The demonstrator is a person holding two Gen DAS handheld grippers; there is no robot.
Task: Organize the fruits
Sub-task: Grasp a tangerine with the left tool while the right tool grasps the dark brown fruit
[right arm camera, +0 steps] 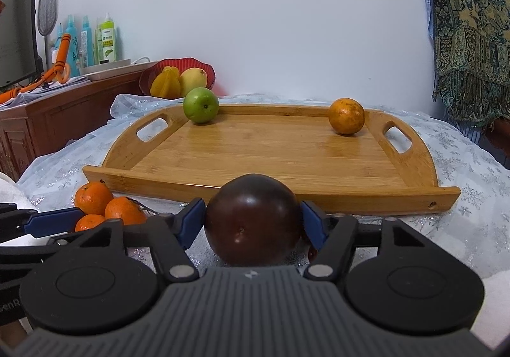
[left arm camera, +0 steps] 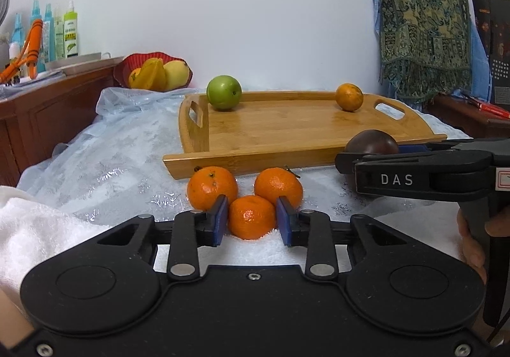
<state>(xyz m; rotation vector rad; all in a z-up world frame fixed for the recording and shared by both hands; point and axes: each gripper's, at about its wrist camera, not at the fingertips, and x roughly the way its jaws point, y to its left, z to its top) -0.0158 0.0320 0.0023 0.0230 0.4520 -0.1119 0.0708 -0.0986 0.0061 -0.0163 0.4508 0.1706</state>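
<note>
- Left wrist view: the left claw (left arm camera: 251, 219) is seen closed around the nearest mandarin (left arm camera: 251, 217), both blue pads touching its sides.
- Two more mandarins (left arm camera: 212, 187) are found just behind it, touching it, close to the near rim of the wooden tray (left arm camera: 287, 130).
- Right wrist view: the right claw (right arm camera: 253, 221) is seen gripping a dark plum-coloured fruit (right arm camera: 253, 219), pads pressed on both sides, just short of the tray's near edge.
- A green apple (right arm camera: 201, 105) is placed in the far left corner of the tray, an orange (right arm camera: 346, 116) in the far right corner; the wide middle of the tray is left free.
- A red bowl (right arm camera: 191, 65) with yellow fruit is seen beyond the tray's far left corner.
- A pale glittery cloth (right arm camera: 462, 165) is spread over the surface under everything.
</note>
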